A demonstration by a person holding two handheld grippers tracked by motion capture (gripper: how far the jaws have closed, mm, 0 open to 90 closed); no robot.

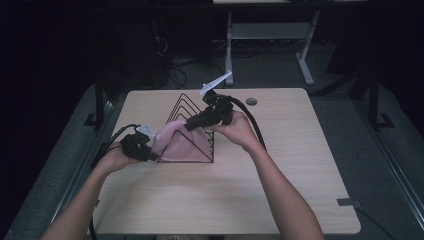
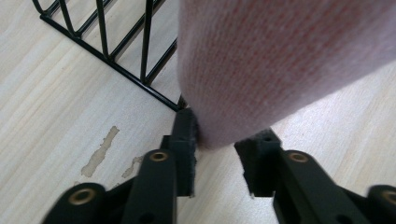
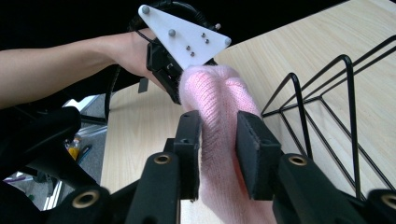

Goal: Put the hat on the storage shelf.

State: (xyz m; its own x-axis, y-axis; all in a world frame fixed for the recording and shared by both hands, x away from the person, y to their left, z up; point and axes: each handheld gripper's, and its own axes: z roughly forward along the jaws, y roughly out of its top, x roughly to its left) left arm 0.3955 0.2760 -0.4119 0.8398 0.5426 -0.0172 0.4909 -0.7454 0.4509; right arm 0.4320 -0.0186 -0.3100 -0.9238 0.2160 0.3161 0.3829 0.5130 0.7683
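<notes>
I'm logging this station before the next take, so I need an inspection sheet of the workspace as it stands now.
Surface: light wood table, with chipped patches in the finish near the left hand-held gripper.
Job's things: pink knitted cloth draped at a black wire rack of nested triangles.
Clutter: nothing seen on the table.
Grippers: left hand-held gripper at the cloth's lower end, jaws on either side of it, grip not certain; right hand-held gripper shut on the cloth's upper fold.
Cables: a black cable trails from the right gripper; another from the left.
Surroundings: dark room, grey floor, a white desk frame behind the table.
</notes>
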